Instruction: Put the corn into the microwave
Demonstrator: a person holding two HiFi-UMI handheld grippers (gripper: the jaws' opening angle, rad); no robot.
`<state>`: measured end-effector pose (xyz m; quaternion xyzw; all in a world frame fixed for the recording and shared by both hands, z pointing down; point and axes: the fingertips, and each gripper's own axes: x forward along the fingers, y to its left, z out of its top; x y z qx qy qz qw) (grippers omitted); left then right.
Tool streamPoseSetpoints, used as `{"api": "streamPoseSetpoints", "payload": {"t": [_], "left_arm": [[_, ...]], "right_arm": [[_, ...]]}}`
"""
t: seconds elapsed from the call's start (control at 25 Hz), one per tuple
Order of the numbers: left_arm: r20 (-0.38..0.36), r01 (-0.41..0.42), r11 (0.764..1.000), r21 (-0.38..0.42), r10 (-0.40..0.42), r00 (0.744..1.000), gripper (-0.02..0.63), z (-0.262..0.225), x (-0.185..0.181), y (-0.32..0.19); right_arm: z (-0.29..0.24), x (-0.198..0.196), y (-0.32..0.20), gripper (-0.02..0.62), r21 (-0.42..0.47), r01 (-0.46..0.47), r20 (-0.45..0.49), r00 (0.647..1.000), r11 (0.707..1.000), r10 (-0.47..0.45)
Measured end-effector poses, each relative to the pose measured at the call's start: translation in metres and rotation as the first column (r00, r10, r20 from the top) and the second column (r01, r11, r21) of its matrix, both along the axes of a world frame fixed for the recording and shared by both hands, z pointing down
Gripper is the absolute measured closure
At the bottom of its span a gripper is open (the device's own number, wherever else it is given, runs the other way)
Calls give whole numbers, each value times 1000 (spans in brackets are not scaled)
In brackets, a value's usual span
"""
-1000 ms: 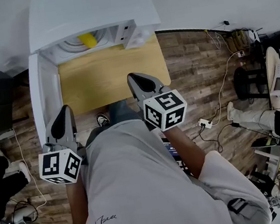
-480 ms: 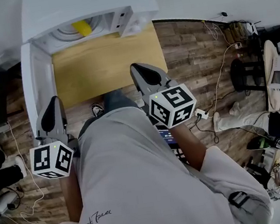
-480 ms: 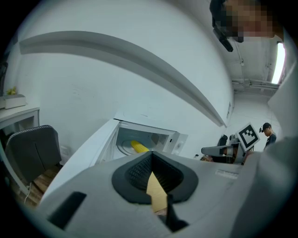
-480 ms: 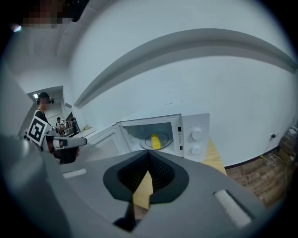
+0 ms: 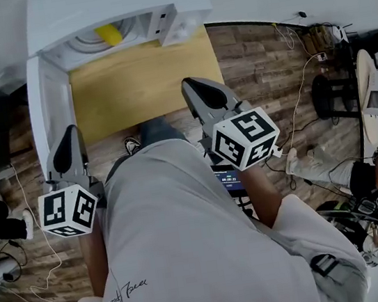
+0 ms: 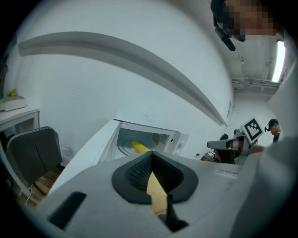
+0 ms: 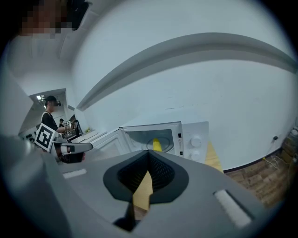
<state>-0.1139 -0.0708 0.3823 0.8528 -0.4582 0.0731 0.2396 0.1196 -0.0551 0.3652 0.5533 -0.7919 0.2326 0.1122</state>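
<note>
With the corn [image 5: 109, 33] lying inside the open microwave [image 5: 117, 2] and both my left tongs [image 5: 69, 138] and right tongs [image 5: 197, 89] closed on nothing, I judged the door [image 5: 49, 111] wanted a slow, flat push from the left.

R gripper [image 7: 148, 158]: jaws together, empty | corn [image 7: 157, 145] inside open microwave [image 7: 194, 139] ahead

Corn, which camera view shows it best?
Left gripper view: it looks into the open microwave, showing the corn lying lengthwise inside. The right gripper view shows it nearly end-on; the head view catches it small, from above.
</note>
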Motion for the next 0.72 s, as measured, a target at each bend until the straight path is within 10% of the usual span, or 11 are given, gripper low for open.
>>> {"api": "streamPoseSetpoints", "payload": {"t": [0.72], "left_arm": [[29, -11, 1000, -9, 12, 1000, 620, 2, 6, 6]], "right_arm": [[12, -6, 11, 584, -61, 22, -93, 995, 998, -27]]}}
